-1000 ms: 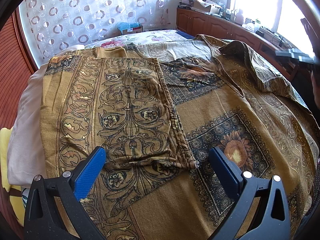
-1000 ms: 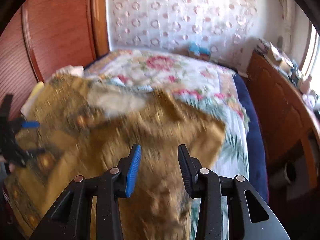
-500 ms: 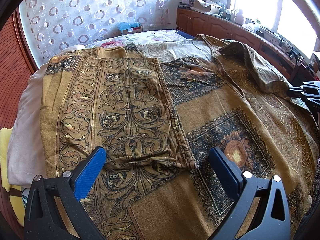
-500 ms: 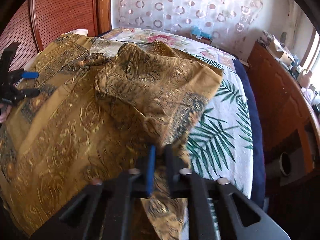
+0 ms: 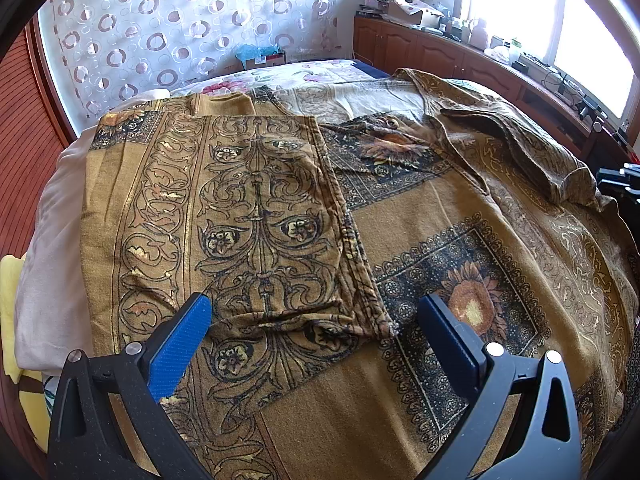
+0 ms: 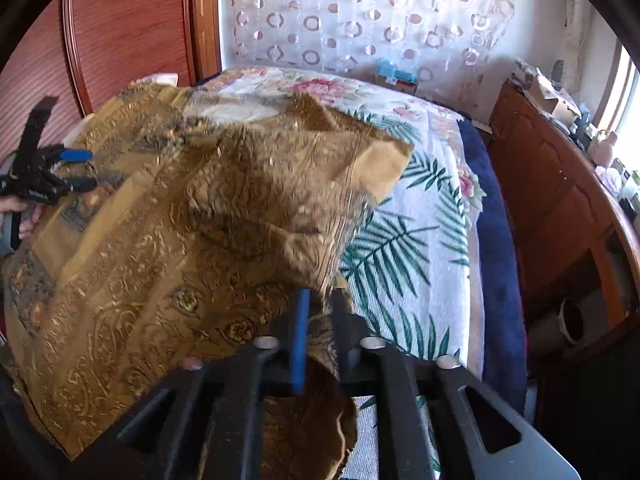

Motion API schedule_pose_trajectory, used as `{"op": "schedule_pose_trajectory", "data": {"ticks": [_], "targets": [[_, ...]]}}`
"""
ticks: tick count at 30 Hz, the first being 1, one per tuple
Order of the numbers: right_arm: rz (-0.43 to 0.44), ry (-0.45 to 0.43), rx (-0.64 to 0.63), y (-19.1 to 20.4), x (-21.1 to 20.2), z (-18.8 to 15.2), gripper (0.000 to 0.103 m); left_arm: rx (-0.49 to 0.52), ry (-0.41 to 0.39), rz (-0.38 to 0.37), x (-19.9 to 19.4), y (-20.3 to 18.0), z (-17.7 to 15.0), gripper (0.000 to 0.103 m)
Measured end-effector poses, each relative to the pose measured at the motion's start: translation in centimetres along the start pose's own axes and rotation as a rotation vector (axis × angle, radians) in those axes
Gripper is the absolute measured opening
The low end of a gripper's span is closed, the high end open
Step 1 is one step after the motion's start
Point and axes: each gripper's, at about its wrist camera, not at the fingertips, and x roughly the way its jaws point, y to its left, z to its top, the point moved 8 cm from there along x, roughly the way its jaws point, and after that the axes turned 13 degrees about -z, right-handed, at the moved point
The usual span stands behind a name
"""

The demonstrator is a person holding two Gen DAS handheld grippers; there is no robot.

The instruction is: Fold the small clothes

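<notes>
A golden-brown patterned cloth (image 5: 420, 220) lies spread over the bed, its left part folded over into a long panel (image 5: 248, 208). My left gripper (image 5: 314, 304) hovers open above the near end of that panel, with nothing between its blue pads. The right gripper (image 6: 320, 300) sits at the cloth's (image 6: 160, 240) right edge. Its jaws are opening, a bunched fold of cloth stands loosely in the gap, and more cloth hangs below them. That gripper (image 5: 620, 180) also shows at the right rim of the left wrist view. A hand holds the left gripper (image 6: 76, 168) at the far left.
The bed sheet (image 6: 400, 240) with palm leaves and flowers lies bare right of the cloth, with a blue blanket edge (image 6: 500, 240) beyond it. A wooden cabinet (image 6: 560, 200) with clutter runs along the window side. A white pillow (image 5: 44, 240) lies at the left.
The right gripper came down to the cloth's right edge, closed on it, and its jaws now stand wider apart. The raised right flap has shifted. The left gripper has not moved.
</notes>
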Motion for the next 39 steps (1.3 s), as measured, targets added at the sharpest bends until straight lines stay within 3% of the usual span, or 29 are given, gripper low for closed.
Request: {"op": "schedule_pose_trajectory", "data": {"ticks": [5, 11, 16, 22, 26, 27, 29, 31, 34, 37, 39], "targets": [[-0.014, -0.039, 0.046, -1.0, -0.2, 1.5, 0.055, -0.004, -0.002, 0.006, -0.1, 0.1, -0.1, 0.103], [-0.006, -0.010, 0.128, -2.1, 4.2, 4.4, 0.055, -0.028, -0.063, 0.017, -2.0, 0.8, 0.7, 0.103], [0.000, 0.057, 0.191, -3.5, 9.3, 6.6, 0.055, -0.030, -0.161, 0.042, -5.6, 2.2, 3.4, 0.103], [-0.009, 0.117, 0.223, -4.5, 13.9, 8.3, 0.055, -0.056, -0.199, 0.106, -7.0, 6.9, 5.7, 0.103], [-0.003, 0.096, 0.207, -4.5, 15.2, 9.6, 0.055, -0.100, -0.199, 0.124, -6.7, 10.1, 6.5, 0.103], [-0.001, 0.087, 0.198, -4.5, 15.5, 9.8, 0.048, -0.115, -0.198, 0.126, -6.6, 10.9, 6.7, 0.103], [-0.014, 0.061, 0.146, -4.3, 16.1, 10.2, 0.019, -0.133, -0.196, 0.141, -6.3, 12.2, 6.9, 0.103], [-0.005, 0.047, 0.129, -4.3, 16.5, 10.6, 0.007, -0.139, -0.194, 0.157, -6.0, 13.2, 7.3, 0.103], [-0.008, 0.023, 0.092, -4.4, 16.5, 11.3, 0.004, -0.143, -0.180, 0.163, -5.5, 14.4, 7.8, 0.101], [-0.071, -0.097, 0.077, -5.9, 14.7, 13.5, 0.004, -0.132, -0.184, 0.177, -5.5, 15.1, 8.3, 0.101], [-0.075, -0.121, 0.096, -6.9, 14.6, 14.6, 0.004, -0.127, -0.196, 0.178, -5.4, 15.5, 8.6, 0.101]]}}
